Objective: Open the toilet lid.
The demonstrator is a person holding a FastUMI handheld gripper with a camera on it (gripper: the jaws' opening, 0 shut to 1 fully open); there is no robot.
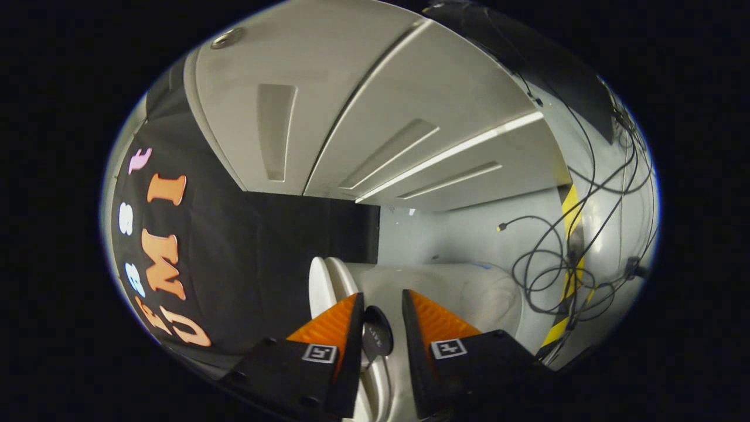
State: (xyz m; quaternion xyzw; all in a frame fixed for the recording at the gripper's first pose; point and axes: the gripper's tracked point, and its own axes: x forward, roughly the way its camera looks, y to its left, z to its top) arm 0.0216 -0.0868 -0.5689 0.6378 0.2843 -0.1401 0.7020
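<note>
On the left hangs the black cloth wall [234, 258], and just right of it, near the fingers, stands the white toilet lid [323, 281], seen edge-on and apparently raised, with a second thin white edge beside it that may be the seat. The gripper [382, 305] points along this edge with its fingers apart; the gap between them holds a dark round part [378, 337], too unclear to name, and pale toilet body [457, 293] beyond. Whether either finger touches the lid cannot be told.

The lid looks like hard moulded plastic: stiff, fairly light, smooth and likely slippery, turning on a hinge at its back. The best hold, by this look, is the thin free rim, pinched across its thickness, or a finger hooked behind it; a hard squeeze is not needed.

Further right, loose black cables [556, 264] hang over a grey wall [445, 228] by a yellow-black striped strip [571, 234].
</note>
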